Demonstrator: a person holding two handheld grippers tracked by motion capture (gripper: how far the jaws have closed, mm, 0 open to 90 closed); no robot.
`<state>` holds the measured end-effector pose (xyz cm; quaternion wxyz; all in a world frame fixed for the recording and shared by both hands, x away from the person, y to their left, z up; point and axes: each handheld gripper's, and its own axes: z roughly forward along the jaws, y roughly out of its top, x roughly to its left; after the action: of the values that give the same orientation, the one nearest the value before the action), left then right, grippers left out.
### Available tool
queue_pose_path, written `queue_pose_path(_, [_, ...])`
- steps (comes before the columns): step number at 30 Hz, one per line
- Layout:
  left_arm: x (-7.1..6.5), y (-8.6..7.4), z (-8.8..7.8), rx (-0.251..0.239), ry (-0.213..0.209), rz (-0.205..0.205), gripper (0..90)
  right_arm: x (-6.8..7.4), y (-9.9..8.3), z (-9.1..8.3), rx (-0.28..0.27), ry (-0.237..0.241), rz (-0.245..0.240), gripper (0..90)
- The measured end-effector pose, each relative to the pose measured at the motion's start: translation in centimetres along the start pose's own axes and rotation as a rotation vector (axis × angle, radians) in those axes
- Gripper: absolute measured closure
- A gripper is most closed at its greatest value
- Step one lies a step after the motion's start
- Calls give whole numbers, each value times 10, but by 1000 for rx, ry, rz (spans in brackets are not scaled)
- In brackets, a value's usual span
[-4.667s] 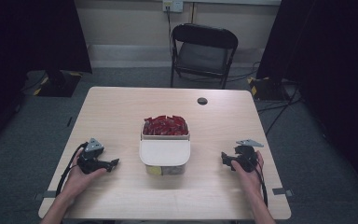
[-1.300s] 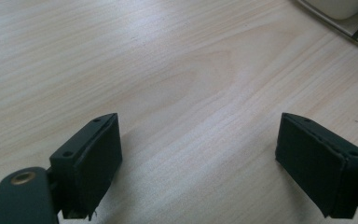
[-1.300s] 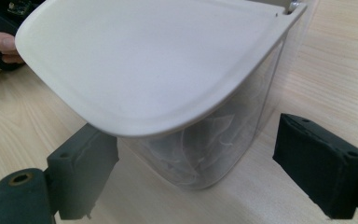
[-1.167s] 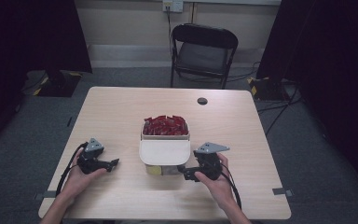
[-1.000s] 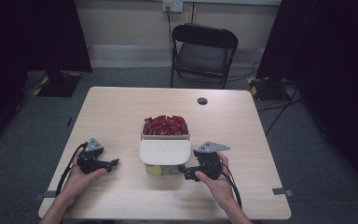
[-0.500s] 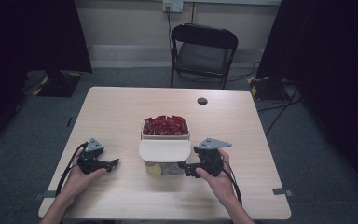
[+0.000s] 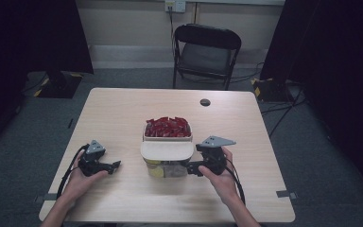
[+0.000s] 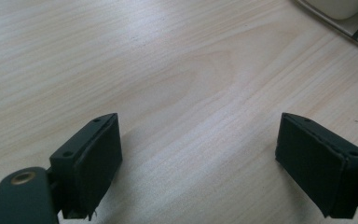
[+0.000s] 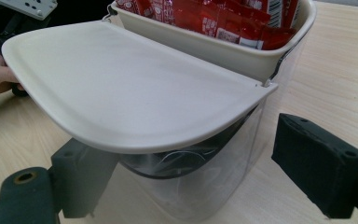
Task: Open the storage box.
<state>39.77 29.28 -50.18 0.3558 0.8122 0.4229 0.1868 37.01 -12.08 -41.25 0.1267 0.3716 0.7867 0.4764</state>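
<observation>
Holding my right gripper [image 7: 192, 168] against the clear plastic container [image 7: 166, 168] at the middle of the pale wooden bench [image 7: 123, 113], I have its jaws spread wide, one on each side of the container's see-through wall under the cream hinged lid [image 7: 166, 150]. The right gripper view brings that lid [image 9: 121, 88] close, tilted open over the clear body [image 9: 205, 177], with red sachets [image 9: 214, 18] packed in the cream upper tray behind it; the high view shows those sachets [image 7: 168, 126] as a red heap. My left gripper [image 7: 113, 165] rests well apart to the left, jaws spread over bare wood in its own view, pinching nothing. A black folding chair [image 7: 207, 52] stands beyond the bench.
</observation>
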Motion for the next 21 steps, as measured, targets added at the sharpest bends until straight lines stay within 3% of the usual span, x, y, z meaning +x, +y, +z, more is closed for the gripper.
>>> queue_pose_path(21, [0, 0, 0, 0, 0, 0, 139, -6, 11, 5, -13, 6, 17, 142])
